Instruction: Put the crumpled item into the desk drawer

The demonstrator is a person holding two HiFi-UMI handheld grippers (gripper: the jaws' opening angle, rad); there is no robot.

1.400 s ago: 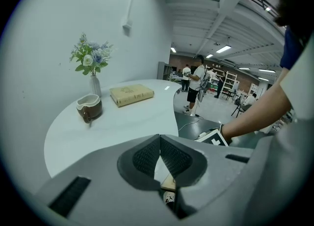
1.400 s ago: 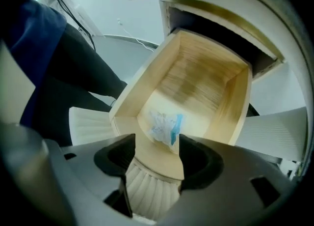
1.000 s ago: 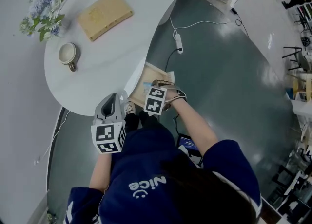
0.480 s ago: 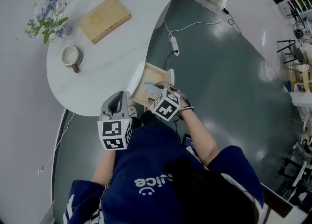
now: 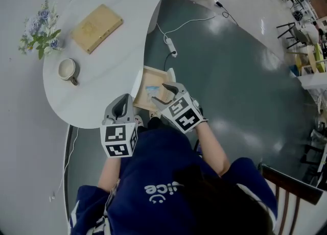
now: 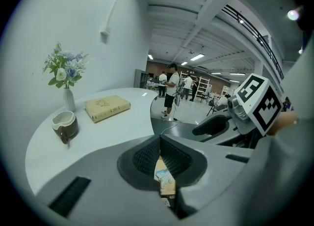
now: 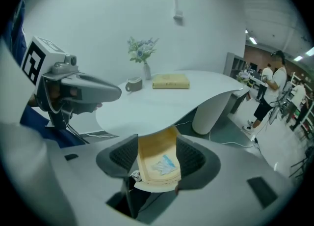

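Observation:
The wooden drawer (image 5: 144, 78) stands pulled out from under the white desk (image 5: 102, 60). In it lies the crumpled white-and-blue item (image 5: 152, 90), free of both grippers. My right gripper (image 5: 163, 95) hangs above the drawer, open; its jaws have just been closing a little with nothing between them. The right gripper view looks past its pads (image 7: 123, 157) down onto the drawer (image 7: 156, 144) and the item (image 7: 162, 165). My left gripper (image 5: 122, 106) is shut and empty at the desk's near edge, left of the drawer; its pads (image 6: 147, 157) meet at the tips.
On the desk are a tan book (image 5: 96, 21), a cup (image 5: 67, 69) and a vase of flowers (image 5: 37, 32). A power strip with its cable (image 5: 170, 46) lies on the grey floor. A chair (image 5: 292, 188) stands at the lower right. People stand far off (image 6: 171, 90).
My right gripper has risen out of the drawer and rolled, so its marker cube now faces up. The crumpled item stays in the drawer. The left gripper rose slightly.

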